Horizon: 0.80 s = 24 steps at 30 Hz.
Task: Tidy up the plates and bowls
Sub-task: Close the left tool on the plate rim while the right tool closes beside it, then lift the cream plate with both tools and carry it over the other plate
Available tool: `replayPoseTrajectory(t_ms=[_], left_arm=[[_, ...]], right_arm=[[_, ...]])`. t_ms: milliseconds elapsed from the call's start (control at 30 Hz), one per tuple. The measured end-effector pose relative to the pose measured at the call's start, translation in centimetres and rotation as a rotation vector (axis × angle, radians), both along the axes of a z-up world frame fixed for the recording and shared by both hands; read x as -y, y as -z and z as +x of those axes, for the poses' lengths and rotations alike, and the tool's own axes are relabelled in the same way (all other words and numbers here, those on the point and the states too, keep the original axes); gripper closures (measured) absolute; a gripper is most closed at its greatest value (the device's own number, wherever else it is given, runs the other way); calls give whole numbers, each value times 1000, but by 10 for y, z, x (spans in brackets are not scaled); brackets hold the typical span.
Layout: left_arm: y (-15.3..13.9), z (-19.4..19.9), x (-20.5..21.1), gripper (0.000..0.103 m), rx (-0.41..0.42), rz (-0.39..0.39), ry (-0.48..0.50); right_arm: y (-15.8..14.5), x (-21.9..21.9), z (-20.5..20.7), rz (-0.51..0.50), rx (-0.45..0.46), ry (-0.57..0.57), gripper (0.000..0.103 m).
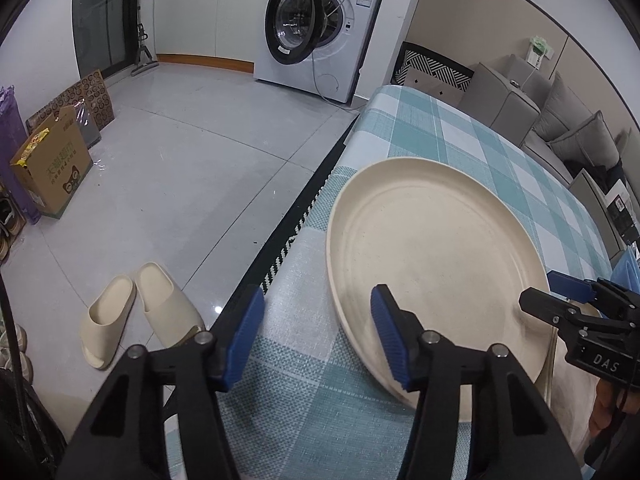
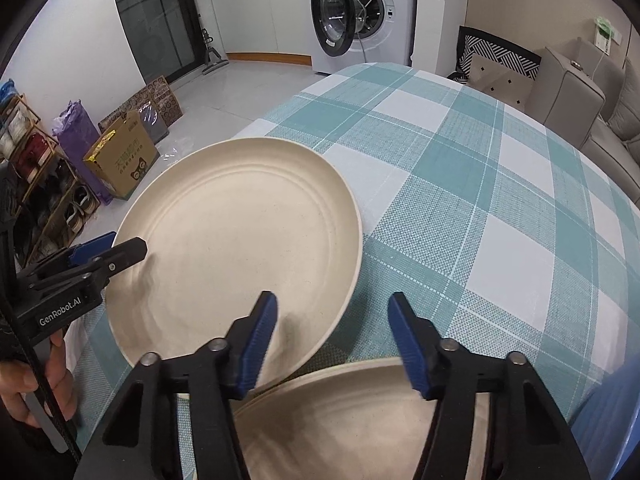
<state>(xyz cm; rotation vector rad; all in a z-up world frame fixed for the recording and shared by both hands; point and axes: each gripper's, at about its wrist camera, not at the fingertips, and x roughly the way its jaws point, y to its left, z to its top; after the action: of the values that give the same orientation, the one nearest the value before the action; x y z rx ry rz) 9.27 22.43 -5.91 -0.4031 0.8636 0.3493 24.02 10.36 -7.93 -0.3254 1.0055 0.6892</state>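
- The big cream plate [image 2: 236, 240] lies on the checked tablecloth [image 2: 480, 184], near the table's edge.
- The left gripper [image 1: 318, 332] is wide open, one finger over the plate's rim.
- The right gripper [image 2: 334, 344] is open too, holding nothing.
- A second cream plate [image 2: 352, 412] sits under the right gripper.

Can't see much of the second cream plate [image 2: 360, 420] from my right wrist cam: the bottom edge cuts it off and my own jaws sit over it. On the left cam it's just a sliver behind the big plate [image 1: 440, 264]. Something blue [image 2: 612, 420] is clipped at the right edge, no idea what it is. Print on the cardboard box [image 1: 52, 172] is too small to read.
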Motion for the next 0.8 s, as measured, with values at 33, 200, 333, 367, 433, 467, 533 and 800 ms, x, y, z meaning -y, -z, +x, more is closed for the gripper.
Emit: replayPoseTrajectory(t_ms=[33, 200, 333, 367, 433, 467, 533, 800], left_arm=[[0, 0, 0, 54, 2, 0, 1], [0, 0, 0, 62, 2, 15, 5], [0, -1, 2, 66, 5, 19, 17], [0, 0, 2, 67, 5, 23, 16], [0, 0, 3, 70, 6, 26, 22], [0, 0, 4, 72, 8, 21, 27], [0, 0, 5, 78, 14, 18, 40], [-1, 4, 16, 86, 4, 42, 83]], right_arm=[[0, -1, 0, 2, -2, -3, 49], [3, -5, -1, -8, 4, -12, 63], [4, -7, -1, -26, 17, -9, 74], [4, -7, -1, -26, 16, -9, 75], [4, -7, -1, -29, 16, -10, 79], [4, -7, -1, -29, 16, -9, 81], [4, -6, -1, -30, 20, -7, 82], [4, -6, -2, -29, 28, -1, 84]])
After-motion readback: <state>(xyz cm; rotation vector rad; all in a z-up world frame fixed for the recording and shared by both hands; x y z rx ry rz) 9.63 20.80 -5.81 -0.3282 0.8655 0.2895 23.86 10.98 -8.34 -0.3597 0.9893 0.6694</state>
